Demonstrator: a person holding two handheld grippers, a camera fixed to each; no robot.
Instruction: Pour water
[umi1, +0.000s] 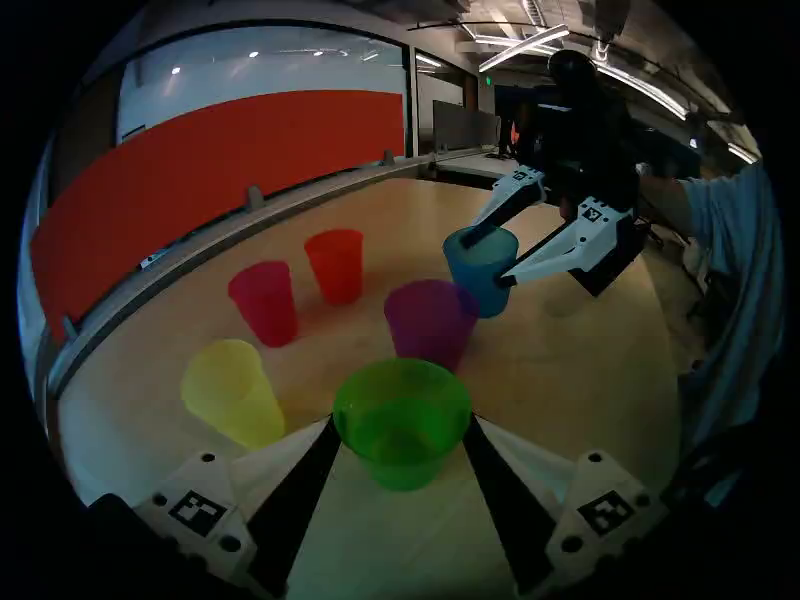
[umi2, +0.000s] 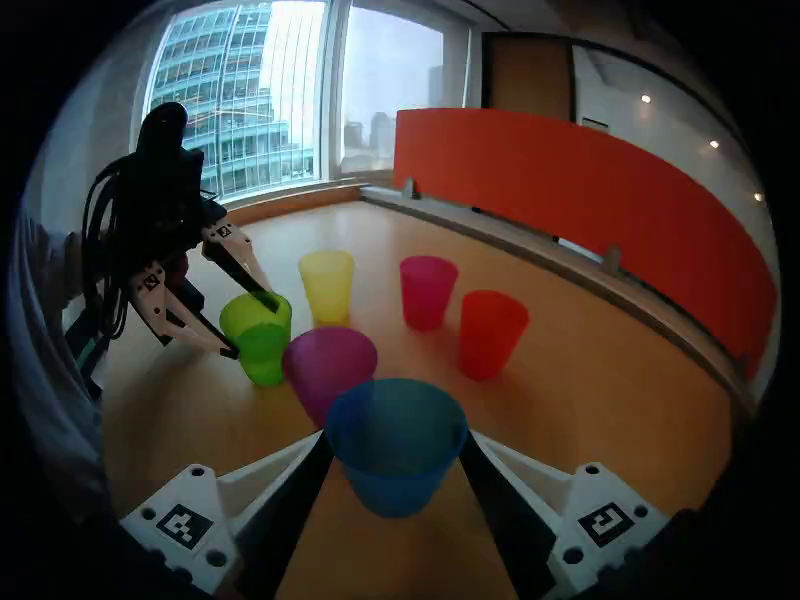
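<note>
While the green cup (umi1: 400, 395) is clasped between the fingers of the left gripper (umi1: 402, 430), near the purple cup (umi1: 430, 320), the blue cup (umi2: 396, 420) is clasped by the right gripper (umi2: 395, 450); windows (umi2: 250, 100) are seen in the right gripper view, a sleeve (umi1: 740, 250) at the right in the left gripper view

A yellow cup (umi2: 326, 284), a pink cup (umi2: 427, 290) and an orange cup (umi2: 491, 333) stood upright, apart, on the wooden table (umi2: 620, 400). An orange partition (umi2: 600, 190) ran along its edge; tall windows (umi2: 250, 90) showed high-rise buildings.
</note>
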